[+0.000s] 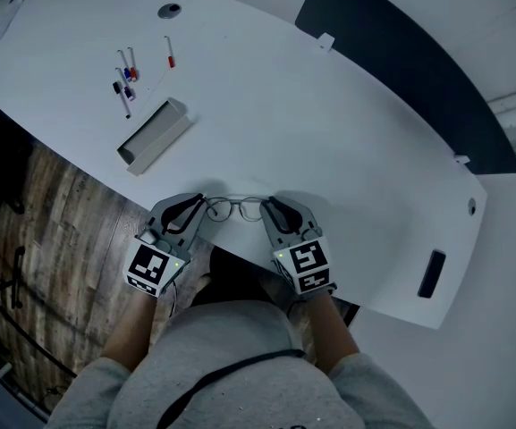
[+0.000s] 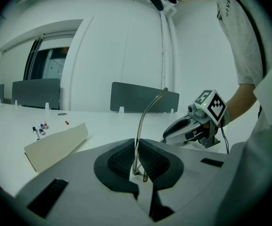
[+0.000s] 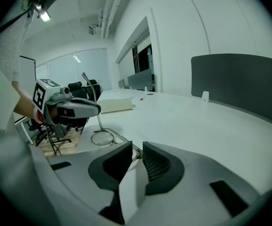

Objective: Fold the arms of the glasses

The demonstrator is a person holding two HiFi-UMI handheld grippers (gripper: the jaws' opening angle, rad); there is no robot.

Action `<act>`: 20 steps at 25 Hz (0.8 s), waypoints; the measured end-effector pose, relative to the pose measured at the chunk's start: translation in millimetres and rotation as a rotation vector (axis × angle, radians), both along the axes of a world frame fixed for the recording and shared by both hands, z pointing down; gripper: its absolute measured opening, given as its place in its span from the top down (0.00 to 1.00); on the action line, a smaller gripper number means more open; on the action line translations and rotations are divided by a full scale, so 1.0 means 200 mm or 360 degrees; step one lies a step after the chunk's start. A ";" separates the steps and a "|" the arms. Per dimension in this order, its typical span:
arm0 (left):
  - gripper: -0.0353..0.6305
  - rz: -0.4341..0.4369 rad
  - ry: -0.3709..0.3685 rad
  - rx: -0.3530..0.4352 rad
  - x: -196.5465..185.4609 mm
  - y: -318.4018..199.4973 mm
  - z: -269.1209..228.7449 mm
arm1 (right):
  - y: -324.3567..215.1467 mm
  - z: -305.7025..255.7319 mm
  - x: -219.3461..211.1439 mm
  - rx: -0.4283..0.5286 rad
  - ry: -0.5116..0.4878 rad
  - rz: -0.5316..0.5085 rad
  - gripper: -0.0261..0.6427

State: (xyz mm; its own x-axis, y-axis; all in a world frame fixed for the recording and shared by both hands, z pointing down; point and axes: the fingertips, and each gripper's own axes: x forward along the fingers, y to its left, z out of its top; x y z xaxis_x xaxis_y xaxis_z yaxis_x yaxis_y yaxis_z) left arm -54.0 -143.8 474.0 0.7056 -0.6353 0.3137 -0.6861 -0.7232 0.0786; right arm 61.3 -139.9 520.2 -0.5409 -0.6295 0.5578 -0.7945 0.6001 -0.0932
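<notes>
The glasses (image 1: 237, 207) lie at the very near edge of the white surface (image 1: 347, 141), lenses side by side, between my two grippers. My left gripper (image 2: 136, 147) has its jaws clamped together on one thin metal arm (image 2: 147, 114) near its hinge, and that arm rises upright out of the pads. My right gripper (image 3: 136, 154) has its jaws standing a little apart, with the other end of the frame reaching into the gap. I see space beside the metal there, so I judge it is not yet pinched.

The arm I hold is a slim wire. If I roll or pull the left gripper off the hinge's own line, the arm may bend rather than fold. If the right jaws close crooked, the pads may land on the lens (image 3: 103, 137) or push the frame sideways.

The frame also sits right at the rim, above the wooden floor (image 1: 52, 231). A shove toward me, or a slip of the wire from the left pads, could tip it over the edge.

Well apart, further up the surface, a pale open tray (image 1: 153, 135) and some markers (image 1: 125, 74) lie out of the way.
</notes>
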 end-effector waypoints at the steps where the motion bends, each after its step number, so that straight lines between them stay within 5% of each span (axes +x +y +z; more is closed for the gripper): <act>1: 0.90 0.0002 -0.0002 0.0001 0.00 0.00 0.00 | 0.00 0.00 0.00 0.0002 0.0001 0.0001 0.84; 9: 0.90 0.0050 -0.0096 0.0027 0.04 0.00 0.02 | 0.00 0.01 0.01 0.0012 0.0017 -0.0004 0.85; 20: 0.90 0.0234 -0.0448 0.0134 0.15 0.02 0.07 | 0.00 -0.01 0.01 0.0016 0.0013 -0.0019 0.84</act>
State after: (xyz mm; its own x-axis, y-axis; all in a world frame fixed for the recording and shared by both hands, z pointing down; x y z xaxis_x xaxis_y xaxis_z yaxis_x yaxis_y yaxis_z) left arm -23.0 -139.1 487.7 0.6850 -0.5649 0.4601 -0.5600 -0.8122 -0.1635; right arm 62.5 -140.3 518.0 -0.5435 -0.6286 0.5563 -0.7881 0.6102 -0.0806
